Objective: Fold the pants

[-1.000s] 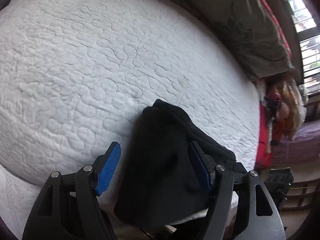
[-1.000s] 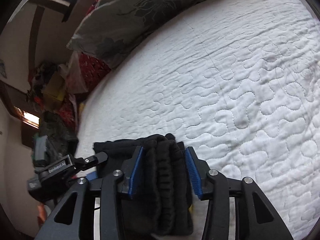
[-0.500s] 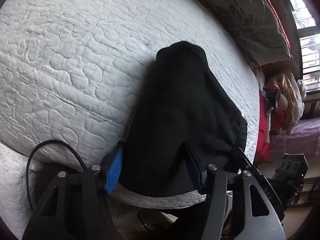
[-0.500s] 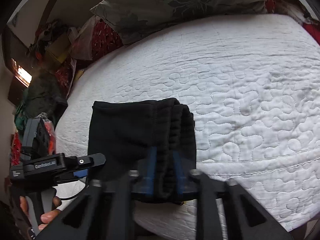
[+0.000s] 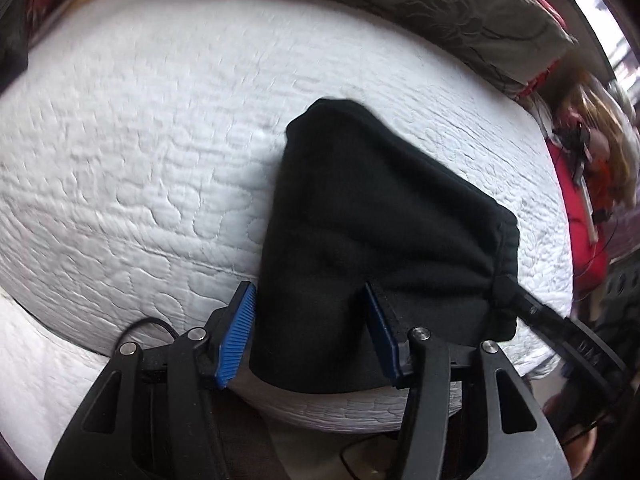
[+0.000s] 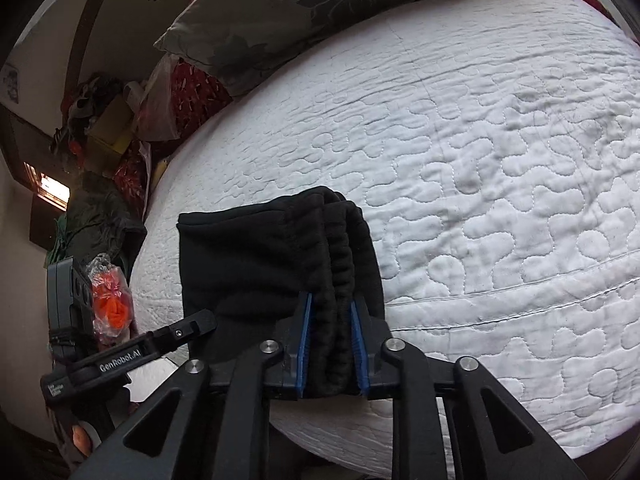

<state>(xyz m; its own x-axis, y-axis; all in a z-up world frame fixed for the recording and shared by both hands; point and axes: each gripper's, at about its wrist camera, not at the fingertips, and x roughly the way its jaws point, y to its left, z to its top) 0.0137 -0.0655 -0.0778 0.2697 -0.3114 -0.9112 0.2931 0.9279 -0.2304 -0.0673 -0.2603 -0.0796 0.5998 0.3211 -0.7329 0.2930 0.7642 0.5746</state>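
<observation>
Right claw (image 6: 329, 330) clamps the ribbed waistband of folded black pants (image 5: 372, 224) on the bed (image 6: 500, 152); left claw (image 5: 308, 328) stands wide, pants between its fingers

Left wrist view blurring throughout; quilt (image 5: 160, 152) stitching smearing toward upper left. Clutter (image 5: 592, 160) at right edge too blurred to identify. Pants (image 5: 380, 232) near edge hiding behind left gripper (image 5: 310, 332) fingers and dropping over mattress edge. Right gripper (image 6: 330, 340) pads covering pinched waistband section; contact beneath not showing. Pillow (image 6: 320, 12) being cut off by top edge. Orange item (image 6: 112, 304) in wrapper too small to identify.
</observation>
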